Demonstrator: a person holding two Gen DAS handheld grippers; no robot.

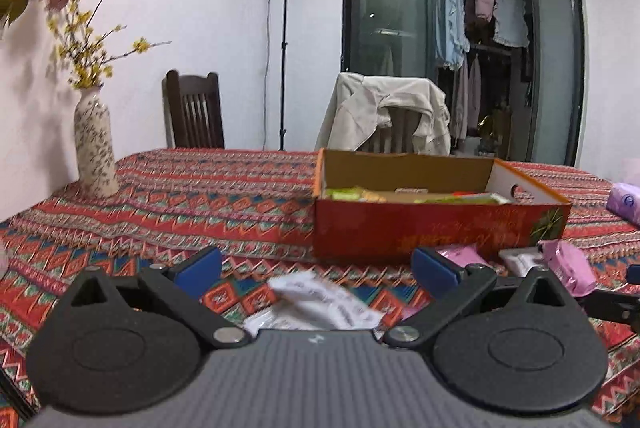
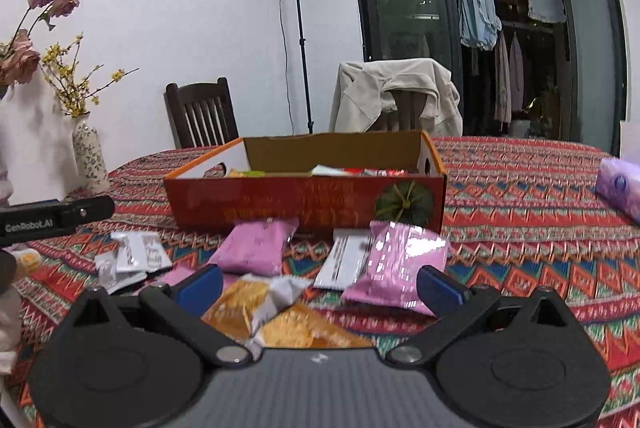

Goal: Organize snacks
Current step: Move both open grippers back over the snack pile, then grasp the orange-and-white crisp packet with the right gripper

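Observation:
An open red cardboard box [image 1: 400, 228] [image 2: 280, 204] stands on the patterned tablecloth with several snack packets inside. My left gripper [image 1: 316, 266] is open, low over a white snack packet [image 1: 320, 302] that lies between its fingers. Pink packets [image 1: 568, 268] lie to its right before the box. My right gripper [image 2: 320, 284] is open above an orange and white packet [image 2: 248, 302]. Two pink packets [image 2: 256, 246] [image 2: 400, 260], a white packet [image 2: 346, 260] and small silver-white packets [image 2: 132, 256] lie in front of the box.
A floral vase [image 1: 94, 144] [image 2: 90, 156] with flowers stands at the table's left. A purple tissue pack [image 1: 626, 200] [image 2: 620, 188] lies at the right. Two chairs [image 1: 194, 110], one draped with a beige jacket [image 1: 388, 112], stand behind the table. The left gripper's body [image 2: 56, 214] shows at left.

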